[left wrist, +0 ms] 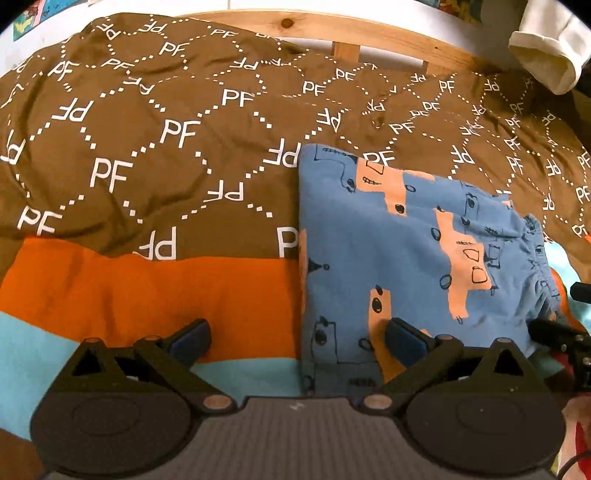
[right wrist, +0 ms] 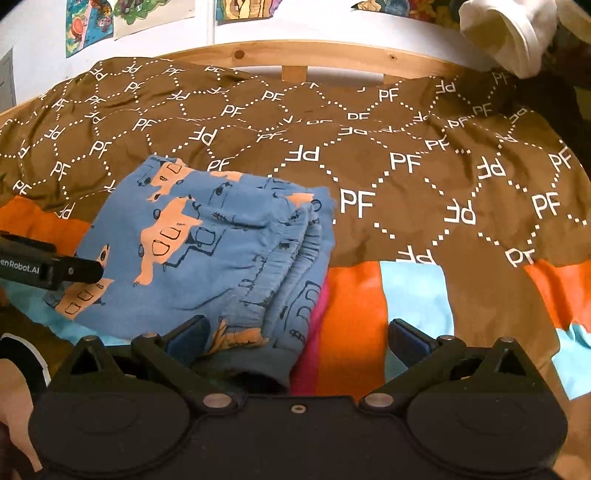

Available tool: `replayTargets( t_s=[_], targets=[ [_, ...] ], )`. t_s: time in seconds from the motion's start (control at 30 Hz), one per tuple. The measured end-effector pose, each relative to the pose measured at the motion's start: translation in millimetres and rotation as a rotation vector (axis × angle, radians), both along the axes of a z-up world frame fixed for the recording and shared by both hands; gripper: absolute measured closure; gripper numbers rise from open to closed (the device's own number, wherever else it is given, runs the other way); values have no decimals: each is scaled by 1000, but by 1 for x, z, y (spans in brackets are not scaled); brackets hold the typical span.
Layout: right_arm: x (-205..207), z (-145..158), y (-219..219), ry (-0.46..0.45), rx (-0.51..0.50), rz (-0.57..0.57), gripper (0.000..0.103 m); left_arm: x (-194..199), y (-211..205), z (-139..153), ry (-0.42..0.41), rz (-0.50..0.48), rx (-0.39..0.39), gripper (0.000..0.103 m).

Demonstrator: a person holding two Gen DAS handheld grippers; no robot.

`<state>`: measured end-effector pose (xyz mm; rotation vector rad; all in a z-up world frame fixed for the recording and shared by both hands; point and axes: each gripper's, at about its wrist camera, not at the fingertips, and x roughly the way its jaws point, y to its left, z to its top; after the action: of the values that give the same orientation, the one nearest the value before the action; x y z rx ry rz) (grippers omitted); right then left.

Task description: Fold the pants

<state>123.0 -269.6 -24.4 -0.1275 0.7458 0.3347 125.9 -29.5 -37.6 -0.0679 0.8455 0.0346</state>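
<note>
The near edge of the pants [left wrist: 406, 266] is cut off behind the left gripper [left wrist: 297, 341] body, and their right side runs out of the left wrist view. In the right wrist view the lower hem disappears under the right gripper [right wrist: 297, 341]. The pants are blue with peach patches and dark line drawings — folded into a compact stack, the gathered waistband and layered edges showing on one side. They lie on the bed, partly on a brown blanket [right wrist: 406, 155] printed with white "PF" letters and partly on an orange and light-blue striped cover [left wrist: 147, 291]. Both grippers hover with fingers spread wide, grasping nothing. A wooden bed frame [right wrist: 332, 59] runs behind, with a white cloth [right wrist: 513, 33] at the upper right — pictures hang on the wall [right wrist: 37, 55].
</note>
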Motion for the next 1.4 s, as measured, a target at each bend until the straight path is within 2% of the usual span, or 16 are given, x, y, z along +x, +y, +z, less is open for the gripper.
replayTargets(
  t_s=[0.47,0.53,0.67,0.73,0.87,0.97,1.13,1.2,1.27,1.4],
  targets=[
    [-10,1,-5,36,-25,-5,1,-5,1,0,0,2,-6,0],
    [-14,7,-7,2,-1,-6,1,-5,0,0,-2,2,-6,0],
    [-17,22,-10,-87,117,-14,1,-6,-1,-1,-6,3,0,0],
    [-12,22,-7,-107,121,-20,1,-7,-2,-1,-6,4,4,0],
    [0,3,0,-13,21,-45,1,-8,-1,0,-4,5,-3,0],
    [-3,-3,-9,37,57,-49,1,-11,0,0,-1,-4,-5,0],
    [-3,3,-18,57,32,-7,1,-16,4,4,36,-34,-33,0],
    [-3,11,-25,49,74,7,1,-16,7,7,59,-59,-61,0],
    [5,19,-33,66,158,28,1,-15,10,8,70,-88,-99,0],
    [46,28,-39,120,324,92,1,-5,16,8,81,-133,-170,0]
  ],
)
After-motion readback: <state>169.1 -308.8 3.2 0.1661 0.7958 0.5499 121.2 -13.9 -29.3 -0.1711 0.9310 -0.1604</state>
